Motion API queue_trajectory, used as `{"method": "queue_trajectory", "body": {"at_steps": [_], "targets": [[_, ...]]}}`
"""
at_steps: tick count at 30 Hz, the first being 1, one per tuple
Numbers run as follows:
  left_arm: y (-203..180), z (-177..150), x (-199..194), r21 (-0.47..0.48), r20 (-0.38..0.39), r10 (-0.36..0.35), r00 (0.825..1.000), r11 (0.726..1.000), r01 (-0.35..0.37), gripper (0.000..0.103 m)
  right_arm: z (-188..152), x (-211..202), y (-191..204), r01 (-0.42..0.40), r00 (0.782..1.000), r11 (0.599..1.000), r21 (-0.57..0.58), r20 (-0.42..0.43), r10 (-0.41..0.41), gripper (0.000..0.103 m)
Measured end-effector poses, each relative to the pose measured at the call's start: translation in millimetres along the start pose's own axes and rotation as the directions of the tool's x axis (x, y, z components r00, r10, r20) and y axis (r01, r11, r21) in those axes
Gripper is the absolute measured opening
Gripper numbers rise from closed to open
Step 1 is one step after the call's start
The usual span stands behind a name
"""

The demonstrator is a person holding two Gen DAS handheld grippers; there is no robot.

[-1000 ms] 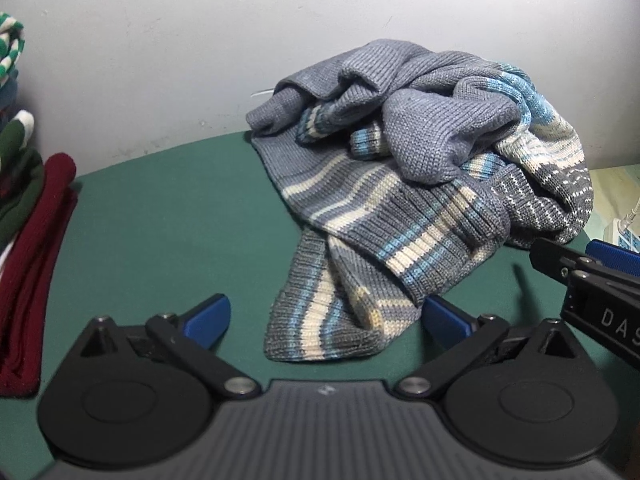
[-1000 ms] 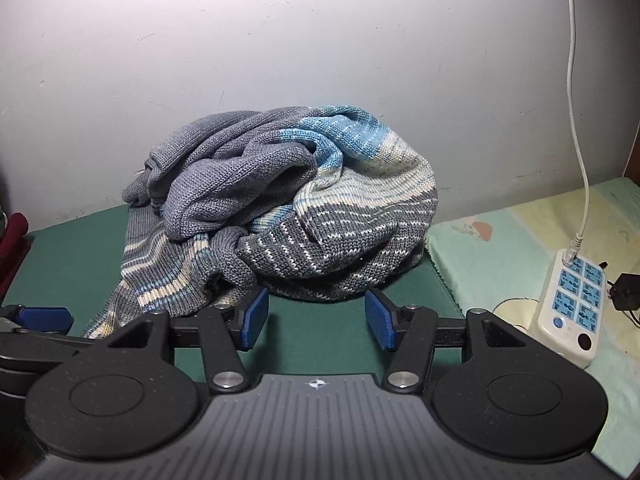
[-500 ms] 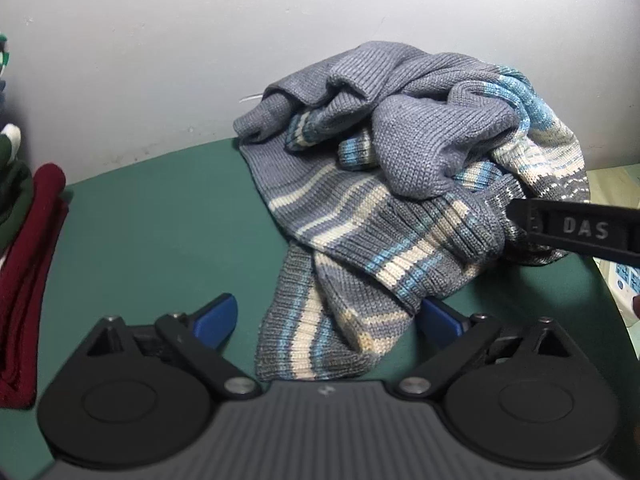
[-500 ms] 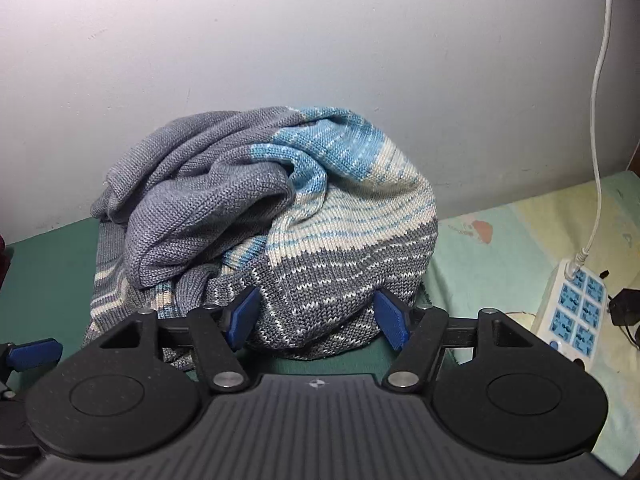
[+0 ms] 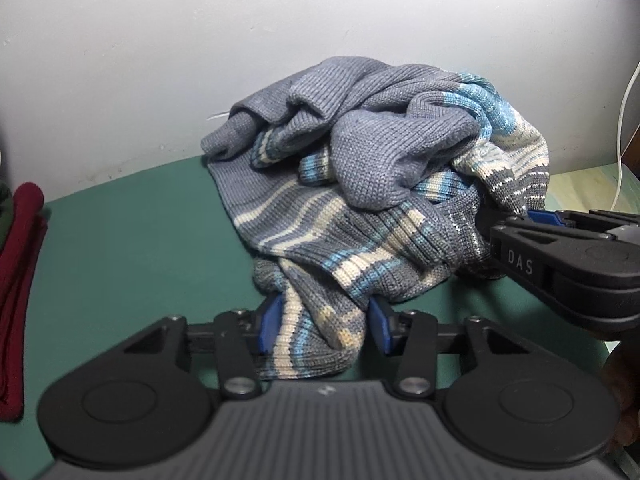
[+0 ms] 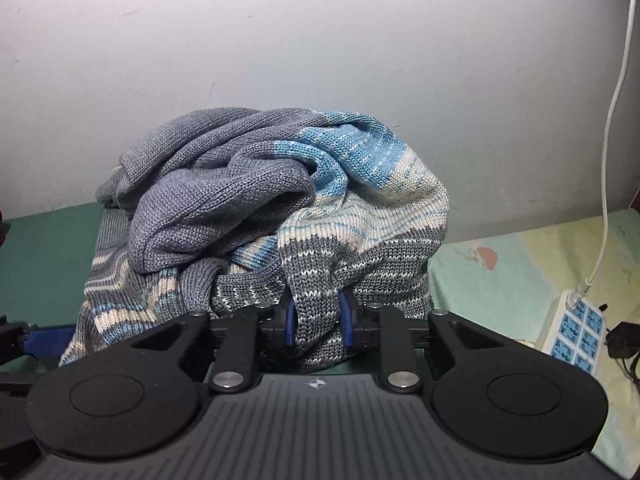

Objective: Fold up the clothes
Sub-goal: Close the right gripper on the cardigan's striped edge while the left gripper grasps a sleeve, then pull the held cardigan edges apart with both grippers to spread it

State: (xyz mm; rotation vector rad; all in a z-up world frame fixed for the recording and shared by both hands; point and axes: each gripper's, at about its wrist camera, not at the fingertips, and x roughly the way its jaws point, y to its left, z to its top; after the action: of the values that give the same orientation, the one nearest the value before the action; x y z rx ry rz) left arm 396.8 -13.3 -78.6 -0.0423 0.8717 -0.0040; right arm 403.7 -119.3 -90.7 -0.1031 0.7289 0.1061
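While both of my grippers sit at the near edge of the heap, this is my count:

Sweater: one striped knit sweater point(image 5: 372, 184), grey, blue and cream, crumpled in a single mound on the green table cover point(image 5: 132, 256), straight ahead of both grippers and backed against the white wall point(image 5: 280, 32).

Left gripper: one, the left gripper point(image 5: 322, 322); its jaws have just been closing and its two blue pads point(image 5: 267, 320) now press a ribbed striped end of the sweater from either side (a cuff or a hem, I cannot tell which), so I read it as clamped on the knit.

Right gripper: one, the right gripper point(image 6: 318, 320); its jaws have just been closing too, and its two blue pads point(image 6: 289, 322) pinch a narrow fold of the grey, white-flecked part at the front of the mound. From my left camera it reaches in from the right side.

Other clothes: one dark red folded garment point(image 5: 18, 280) well to the left of my left gripper; a sliver of green cloth shows above it.

Power strip: one white power strip point(image 6: 576, 328) with blue sockets, to the right of my right gripper, on a pale patterned sheet point(image 6: 512, 264).

Cable: one white cable point(image 6: 612, 128) runs up the wall from the strip.
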Motion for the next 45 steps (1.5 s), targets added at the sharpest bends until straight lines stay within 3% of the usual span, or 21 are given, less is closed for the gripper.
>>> {"method": "queue_trajectory", "body": {"at_steps": [6, 10, 19, 35, 45], "targets": [[-2.7, 0.1, -0.2, 0.016, 0.01, 0.019, 1.0, 1.0, -0.019, 0.038, -9.0, -3.8, -2.0, -0.006, 0.999, 1.0, -0.003, 0.043, 0.006, 0.024], [-8.5, 0.2, -1.8, 0.045, 0.001, 0.054, 0.999, 0.998, -0.054, 0.027, -6.3, -12.9, -4.3, -0.009, 1.0, 1.0, 0.006, 0.028, 0.009, 0.014], [3.4, -11.4, -35.8, 0.023, 0.055, 0.091, 0.994, 0.995, -0.093, 0.022, -8.6, -53.0, -17.9, -0.037, 0.997, 0.996, 0.082, 0.064, 0.031, 0.01], [42.3, -42.4, -148.2, -0.046, 0.148, 0.114, 0.982, 0.993, -0.109, 0.02, -6.5, -134.9, -42.3, -0.142, 0.985, 0.983, 0.113, 0.112, 0.129, 0.009], [74.8, -110.2, -226.8, -0.071, 0.175, 0.143, 0.974, 0.989, -0.133, 0.02, -56.7, -219.7, -35.4, -0.247, 0.964, 0.963, 0.111, 0.13, 0.232, 0.009]]}}
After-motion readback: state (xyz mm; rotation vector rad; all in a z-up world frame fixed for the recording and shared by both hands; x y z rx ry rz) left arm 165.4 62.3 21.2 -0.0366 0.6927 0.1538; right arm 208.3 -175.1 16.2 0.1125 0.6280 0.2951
